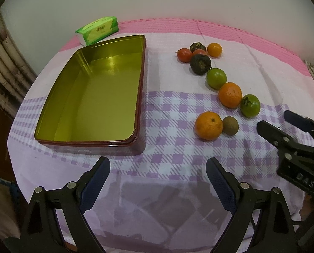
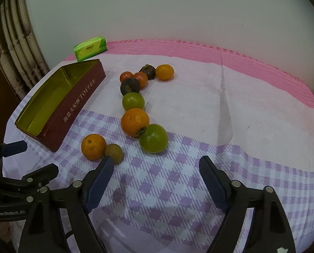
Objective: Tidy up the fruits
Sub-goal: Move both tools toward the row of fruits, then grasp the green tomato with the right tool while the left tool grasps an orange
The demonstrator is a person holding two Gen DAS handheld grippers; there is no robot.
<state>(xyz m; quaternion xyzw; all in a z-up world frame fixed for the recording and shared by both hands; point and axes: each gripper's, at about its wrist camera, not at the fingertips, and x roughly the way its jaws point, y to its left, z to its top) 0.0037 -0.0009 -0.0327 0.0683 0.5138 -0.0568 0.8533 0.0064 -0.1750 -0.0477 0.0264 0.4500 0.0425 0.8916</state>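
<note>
An empty dark red toffee tin [image 1: 89, 143] with a gold inside stands on the left of the table; it also shows in the right wrist view [image 2: 72, 109]. A line of fruit lies to its right: oranges [image 1: 208, 125] [image 2: 93, 147], a small brown fruit [image 1: 230, 125] [image 2: 114, 153], green fruits [image 1: 250, 105] [image 2: 154, 138], dark fruits [image 1: 200, 64] and red ones [image 1: 184, 55]. My left gripper [image 1: 158, 167] is open and empty above the cloth near the tin. My right gripper [image 2: 154, 166] is open and empty just before the green fruit; it also shows in the left wrist view [image 1: 273, 120].
A green tissue pack [image 1: 97, 30] lies behind the tin at the far edge. A checked purple and pink cloth [image 2: 241, 109] covers the table. A curtain [image 2: 15, 42] hangs at the left. The wall is behind.
</note>
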